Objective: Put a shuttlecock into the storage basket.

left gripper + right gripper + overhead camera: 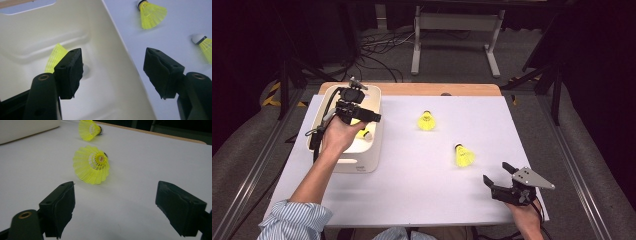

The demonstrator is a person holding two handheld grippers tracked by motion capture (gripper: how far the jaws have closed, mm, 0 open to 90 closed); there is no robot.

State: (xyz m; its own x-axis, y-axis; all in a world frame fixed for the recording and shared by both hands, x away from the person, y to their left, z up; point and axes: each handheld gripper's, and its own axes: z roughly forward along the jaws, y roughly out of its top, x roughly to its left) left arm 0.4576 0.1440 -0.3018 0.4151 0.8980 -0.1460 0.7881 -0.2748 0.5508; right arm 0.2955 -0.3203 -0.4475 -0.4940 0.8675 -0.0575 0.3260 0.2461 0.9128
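One yellow shuttlecock [55, 58] — seemingly white-tipped

The left gripper [113, 72] hangs with jaws wide apart over the cream plastic bin [112, 75], where a yellow plastic shuttlecock [55, 58] lies; two more shuttlecocks [151, 13] lie on the white surface [175, 37].

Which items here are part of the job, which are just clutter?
In play:
- bin
- shuttlecock in bin
- two shuttlecocks on the table
- left gripper, open over the bin
- right gripper, open

Lying about:
- floor cables
- metal stand
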